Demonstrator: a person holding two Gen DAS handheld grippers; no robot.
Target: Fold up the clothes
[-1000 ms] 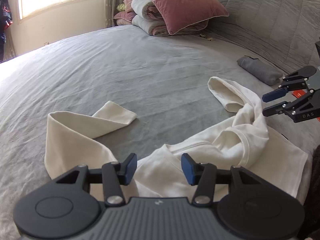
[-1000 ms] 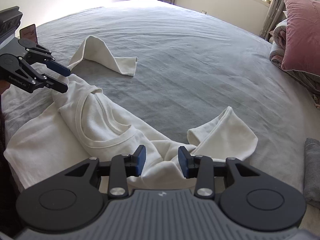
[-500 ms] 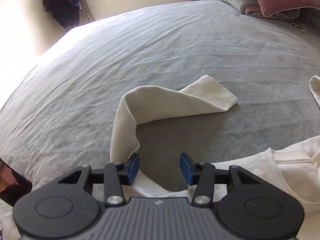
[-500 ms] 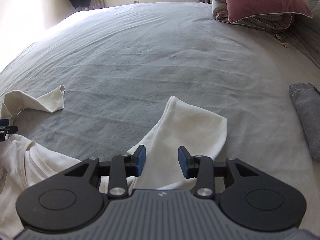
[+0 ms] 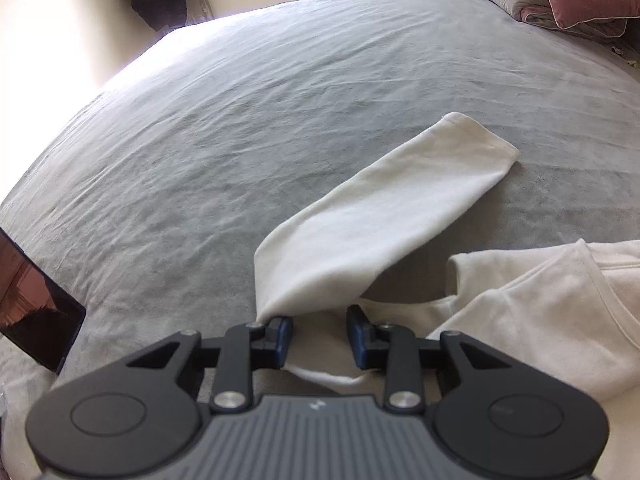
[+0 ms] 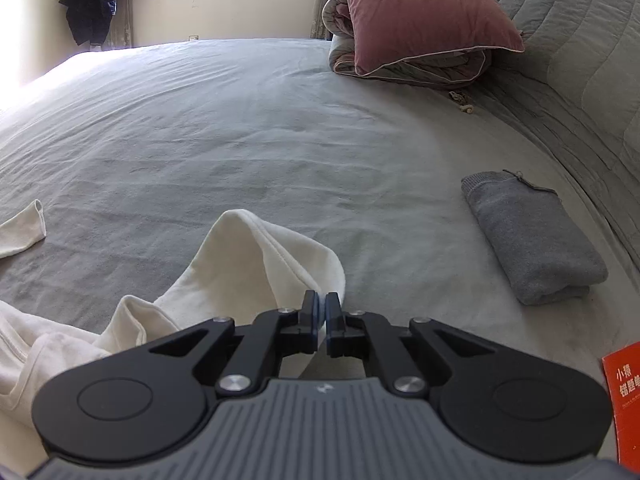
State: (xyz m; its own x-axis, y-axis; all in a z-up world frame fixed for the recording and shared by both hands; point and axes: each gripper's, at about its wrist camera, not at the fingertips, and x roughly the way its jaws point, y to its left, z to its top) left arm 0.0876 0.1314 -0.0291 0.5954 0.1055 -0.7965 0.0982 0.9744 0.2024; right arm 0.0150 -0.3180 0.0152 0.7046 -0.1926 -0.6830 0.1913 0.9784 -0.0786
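A cream long-sleeved shirt [image 5: 532, 312] lies crumpled on the grey bed [image 5: 280, 120]. In the left wrist view its left sleeve [image 5: 384, 216] runs away toward the upper right. My left gripper [image 5: 319, 334] is open, its jaws on either side of the sleeve's near fold. In the right wrist view the other sleeve [image 6: 256, 264] bunches up in front of my right gripper [image 6: 322, 320], which is shut on that sleeve's edge. The shirt body [image 6: 24, 344] shows at the lower left there.
A folded grey garment [image 6: 528, 236] lies right of the right gripper. A pink pillow [image 6: 424, 12] on rolled bedding sits at the headboard. A dark tablet-like object [image 5: 32, 308] lies at the left bed edge. An orange card [image 6: 624, 396] is at the lower right.
Both grippers swung outward to the sleeves. The right gripper closed on its sleeve's edge. The left gripper moved up to the left sleeve's fold and stayed open.
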